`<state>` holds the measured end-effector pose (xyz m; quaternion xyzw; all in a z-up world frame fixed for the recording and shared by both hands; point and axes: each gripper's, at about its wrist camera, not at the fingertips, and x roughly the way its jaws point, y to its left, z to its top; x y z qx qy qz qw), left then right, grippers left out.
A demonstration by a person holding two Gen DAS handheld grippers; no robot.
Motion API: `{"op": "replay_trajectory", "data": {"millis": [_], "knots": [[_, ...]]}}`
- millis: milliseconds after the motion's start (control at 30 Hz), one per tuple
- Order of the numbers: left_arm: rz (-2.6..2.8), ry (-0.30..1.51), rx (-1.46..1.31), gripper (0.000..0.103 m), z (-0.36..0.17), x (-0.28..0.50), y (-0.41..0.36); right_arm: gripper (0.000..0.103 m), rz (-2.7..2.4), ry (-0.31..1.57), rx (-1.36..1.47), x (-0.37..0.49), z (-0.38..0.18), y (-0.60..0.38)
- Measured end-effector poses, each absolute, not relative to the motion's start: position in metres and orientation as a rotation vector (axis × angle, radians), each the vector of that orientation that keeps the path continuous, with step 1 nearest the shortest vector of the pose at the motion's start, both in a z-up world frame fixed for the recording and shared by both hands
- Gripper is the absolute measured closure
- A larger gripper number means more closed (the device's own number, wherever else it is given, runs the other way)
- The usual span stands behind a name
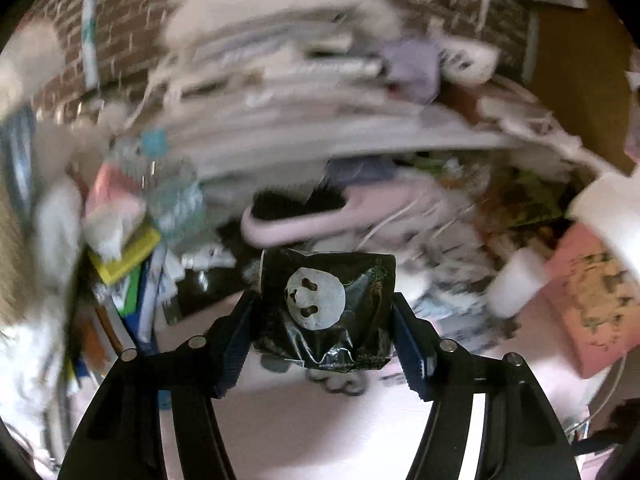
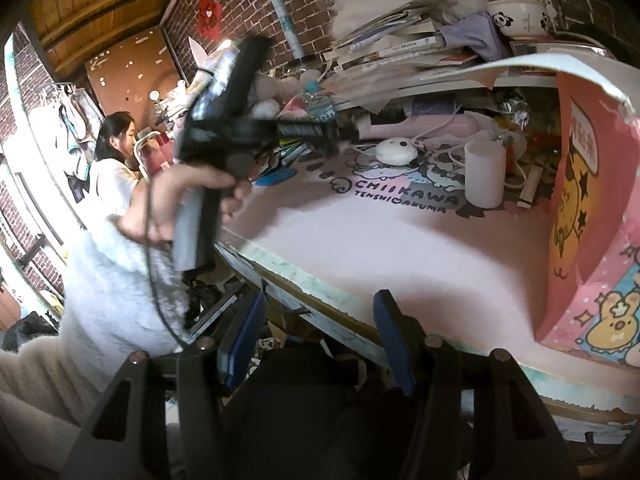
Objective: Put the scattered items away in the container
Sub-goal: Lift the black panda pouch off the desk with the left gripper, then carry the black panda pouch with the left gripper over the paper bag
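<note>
Our left gripper (image 1: 326, 316) had its 2 fingers pinched on the black panda packet (image 1: 326, 304), held above the pink mat (image 1: 320, 420). Right gripper (image 2: 316, 340) hung open w/ nothing, off the desk edge. Risk, we judged: slick foil slipping out mid-swing; the pink box (image 2: 592, 216) was well apart.

I am in a home, I think a bedroom or a study corner. My desk (image 2: 400, 256) has a pink cartoon mat (image 2: 404, 196) and stands against a brick wall (image 2: 248, 4). A shelf (image 2: 440, 80) holds piled books (image 2: 384, 48) and a panda bowl (image 2: 520, 20). Clothes (image 2: 74, 116) hang at the window.
</note>
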<state>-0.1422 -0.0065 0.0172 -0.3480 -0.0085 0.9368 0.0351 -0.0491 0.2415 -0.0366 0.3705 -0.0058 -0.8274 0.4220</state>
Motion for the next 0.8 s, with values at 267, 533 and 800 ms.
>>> {"op": "replay_trajectory", "data": {"millis": [267, 533, 800], "knots": [[2.751, 0.054, -0.801, 0.043, 0.082, -0.11, 0.053, 0.049, -2.07, -0.015, 0.937, -0.05, -0.039, 0.24], [2.501, 0.165, -0.716, 0.043, 0.119, -0.106, 0.13, 0.049, -2.07, -0.008, 0.939, -0.047, -0.04, 0.242], [2.34, 0.273, -0.804, 0.042, 0.122, -0.126, 0.207, 0.049, -2.069, -0.001, 0.939, -0.045, -0.04, 0.243]]}}
